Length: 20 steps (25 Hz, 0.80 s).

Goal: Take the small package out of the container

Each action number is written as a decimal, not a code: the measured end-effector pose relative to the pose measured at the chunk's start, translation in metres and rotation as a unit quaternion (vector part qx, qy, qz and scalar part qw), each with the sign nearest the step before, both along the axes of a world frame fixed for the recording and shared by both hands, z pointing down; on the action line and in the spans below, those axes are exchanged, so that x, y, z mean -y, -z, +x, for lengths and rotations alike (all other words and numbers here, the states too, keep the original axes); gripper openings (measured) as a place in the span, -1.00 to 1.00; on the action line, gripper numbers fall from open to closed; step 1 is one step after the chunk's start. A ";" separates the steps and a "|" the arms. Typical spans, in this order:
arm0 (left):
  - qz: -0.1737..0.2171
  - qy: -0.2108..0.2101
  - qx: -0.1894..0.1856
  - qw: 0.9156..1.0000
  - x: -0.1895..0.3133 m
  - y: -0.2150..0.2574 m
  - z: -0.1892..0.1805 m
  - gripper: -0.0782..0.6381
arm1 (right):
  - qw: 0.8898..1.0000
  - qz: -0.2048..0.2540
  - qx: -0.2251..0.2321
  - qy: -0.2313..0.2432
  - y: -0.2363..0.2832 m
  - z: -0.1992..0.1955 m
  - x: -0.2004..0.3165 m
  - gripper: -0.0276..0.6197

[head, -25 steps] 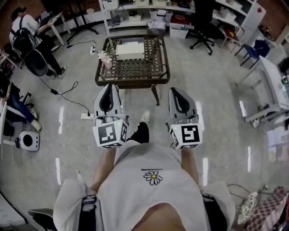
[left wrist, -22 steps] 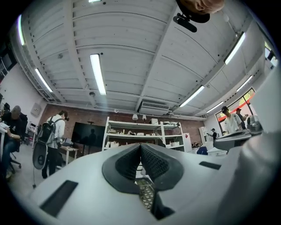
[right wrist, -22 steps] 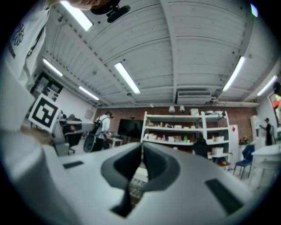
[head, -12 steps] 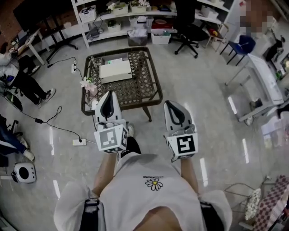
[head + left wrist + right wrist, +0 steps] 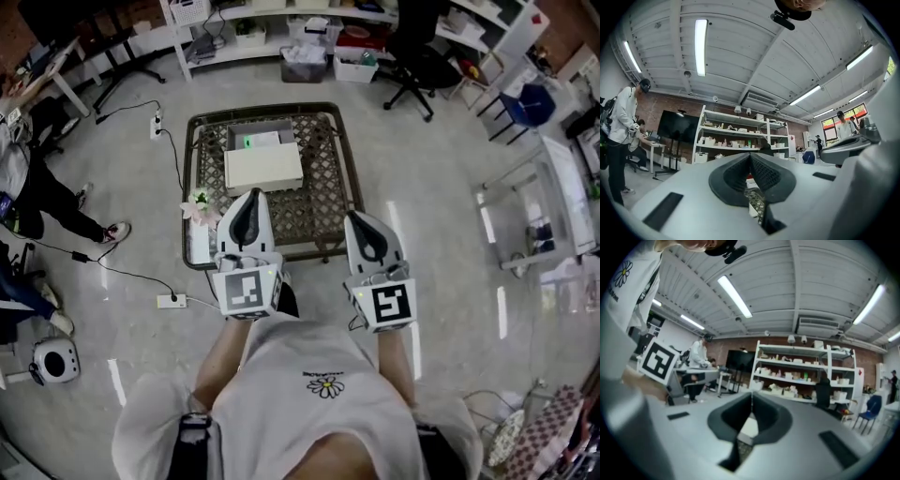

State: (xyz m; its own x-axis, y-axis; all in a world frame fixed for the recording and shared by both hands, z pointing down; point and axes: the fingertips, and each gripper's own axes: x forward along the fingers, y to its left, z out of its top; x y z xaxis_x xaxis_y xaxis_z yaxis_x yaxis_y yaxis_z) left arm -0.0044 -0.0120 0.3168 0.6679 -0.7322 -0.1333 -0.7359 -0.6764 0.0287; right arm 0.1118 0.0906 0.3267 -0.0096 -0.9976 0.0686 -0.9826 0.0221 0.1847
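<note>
**Head view:** A low worktop with a dark metal frame and a lattice top (image 5: 330,178) stands on the pale, glossy floor. On its far half lies a white rectangular box (image 5: 263,170). Touching the box's far side is a grey open bin (image 5: 234,132), and in it lies a white item with a green spot (image 5: 262,140). Whether that item is the small package cannot be told from here. A pink-and-white flower sprig (image 5: 199,209) sits at the worktop's near left corner. The left tongs (image 5: 250,199) and the right tongs (image 5: 363,221) are held side by side over the worktop's near edge. Both are well short of the box and carry nothing. A white power strip (image 5: 172,301) lies on the floor to the left.

**Left gripper view:** The left tongs (image 5: 751,155) are clenched, dark pads meeting with nothing between them. White open shelving (image 5: 736,140) fills the far wall.

**Right gripper view:** The right tongs (image 5: 751,405) are likewise clenched and empty. A pale patch of the white box (image 5: 749,428) shows below the pads.
</note>
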 end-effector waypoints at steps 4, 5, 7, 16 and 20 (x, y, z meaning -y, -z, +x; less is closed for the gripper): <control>-0.012 0.016 0.001 1.000 0.065 0.007 -0.003 -0.70 | 1.000 -0.006 0.012 0.021 0.011 -0.003 0.070 -0.82; -0.019 0.021 0.000 1.000 0.079 0.005 -0.005 -0.70 | 0.999 -0.011 0.027 0.025 0.009 -0.002 0.084 -0.82; -0.039 0.032 0.003 0.999 0.102 -0.003 -0.010 -0.70 | 0.997 -0.021 0.061 0.031 0.004 0.001 0.109 -0.82; -0.067 0.082 0.019 0.994 0.167 -0.019 -0.025 -0.70 | 0.995 -0.053 0.065 0.060 -0.012 0.000 0.173 -0.82; -0.069 0.090 0.035 0.993 0.172 -0.031 -0.017 -0.70 | 0.992 -0.053 0.086 0.069 -0.028 0.011 0.188 -0.82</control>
